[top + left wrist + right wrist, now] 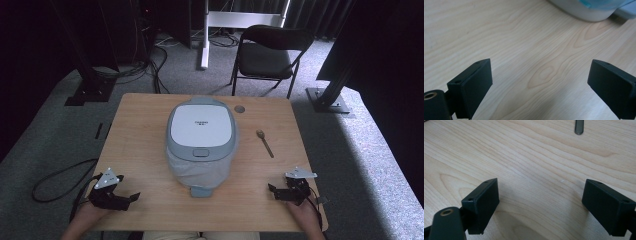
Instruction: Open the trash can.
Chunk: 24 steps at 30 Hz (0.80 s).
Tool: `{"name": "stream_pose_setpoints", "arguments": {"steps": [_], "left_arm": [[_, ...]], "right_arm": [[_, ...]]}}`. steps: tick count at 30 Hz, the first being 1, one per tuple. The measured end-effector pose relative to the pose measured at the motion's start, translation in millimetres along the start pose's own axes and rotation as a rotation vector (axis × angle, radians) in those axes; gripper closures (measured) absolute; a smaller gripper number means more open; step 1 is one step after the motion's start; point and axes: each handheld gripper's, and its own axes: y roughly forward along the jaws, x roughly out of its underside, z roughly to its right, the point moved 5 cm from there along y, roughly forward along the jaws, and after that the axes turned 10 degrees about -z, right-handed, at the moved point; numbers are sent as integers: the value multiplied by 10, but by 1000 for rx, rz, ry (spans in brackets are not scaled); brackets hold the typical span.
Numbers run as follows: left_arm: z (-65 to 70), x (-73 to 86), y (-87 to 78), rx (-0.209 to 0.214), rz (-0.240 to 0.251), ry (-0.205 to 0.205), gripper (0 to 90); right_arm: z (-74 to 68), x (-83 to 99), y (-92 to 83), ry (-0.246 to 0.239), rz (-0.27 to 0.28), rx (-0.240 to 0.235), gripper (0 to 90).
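nothing begun, by the look of it: rice cooker (202, 140) mid-table with lid down, spoon (264, 142) lying apart to its right, untouched. left gripper (127, 198) and right gripper (273, 192) near table's front corners, jaws spread wide, holding nothing.

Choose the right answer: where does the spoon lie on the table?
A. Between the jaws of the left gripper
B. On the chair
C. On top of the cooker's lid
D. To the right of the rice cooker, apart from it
D: in the high view the spoon lies on bare wood to the right of the rice cooker, with a gap between them.
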Motion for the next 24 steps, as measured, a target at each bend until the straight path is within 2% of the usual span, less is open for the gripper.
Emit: {"name": "stream_pose_setpoints", "arguments": {"steps": [4, 7, 14, 19, 20, 24], "left_arm": [[38, -58, -43, 8, 10, 12, 58], [121, -180, -127, 9, 25, 47, 58], [261, -373, -277, 29, 73, 97, 58], [359, -498, -383, 64, 119, 120, 58], [381, -552, -426, 87, 142, 123, 58], [407, -625, -473, 92, 158, 136, 60]], "right_arm": [[0, 0, 0, 0, 0, 0, 135], [0, 0, 0, 0, 0, 0, 135], [1, 0, 0, 0, 0, 0, 135], [0, 0, 0, 0, 0, 0, 135], [0, 0, 0, 0, 0, 0, 135], [0, 0, 0, 0, 1, 0, 135]]}}
